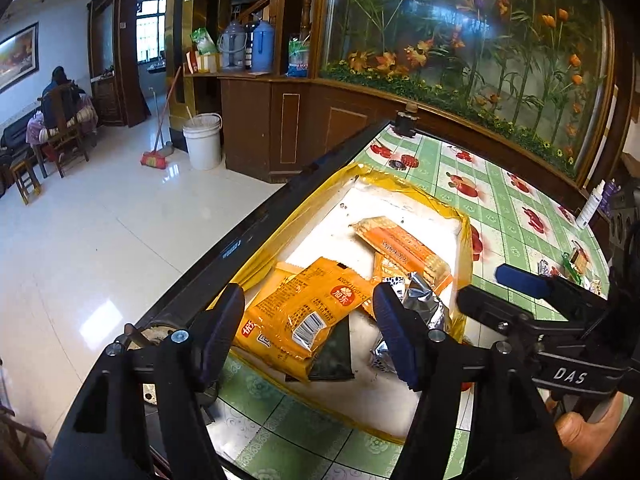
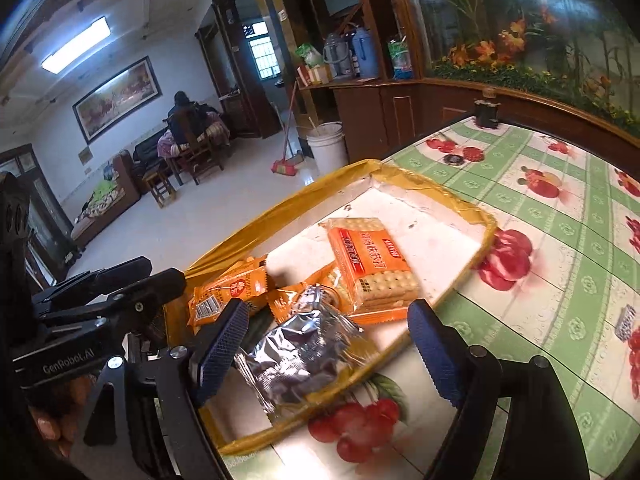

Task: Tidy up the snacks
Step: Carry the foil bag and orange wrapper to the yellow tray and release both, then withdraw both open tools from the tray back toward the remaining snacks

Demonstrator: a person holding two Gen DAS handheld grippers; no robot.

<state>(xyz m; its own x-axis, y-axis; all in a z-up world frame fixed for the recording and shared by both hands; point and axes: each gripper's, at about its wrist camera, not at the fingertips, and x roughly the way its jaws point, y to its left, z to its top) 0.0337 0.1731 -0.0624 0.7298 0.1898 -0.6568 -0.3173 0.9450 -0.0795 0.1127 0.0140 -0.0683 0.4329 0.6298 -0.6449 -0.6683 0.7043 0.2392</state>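
Both tongs hang parted and empty over the shallow yellow-taped white tray (image 1: pixel 466 236) on the desk (image 2: pixel 560 240). Left tongs (image 1: pixel 310 328) straddle an orange snack packet (image 1: pixel 308 312); right tongs (image 2: pixel 328 344) frame a crinkled silver foil packet (image 2: pixel 304 352) beside an orange cracker pack (image 2: pixel 370 264). Dropping snacks into the tray seems in hand; next comes fetching loose wrapped sweets (image 1: pixel 576 264) farther off.

The far half of the tray (image 2: pixel 472 204) lies bare, open from above. Its near end is crowded: orange packets (image 1: pixel 304 312), a cracker pack (image 2: pixel 372 264) and a silver pouch (image 2: pixel 304 348) heaped together. Toward the table's (image 2: pixel 560 240) far edge the cloth is mostly free, apart from a dark jar (image 2: pixel 486 114) at the far corner.
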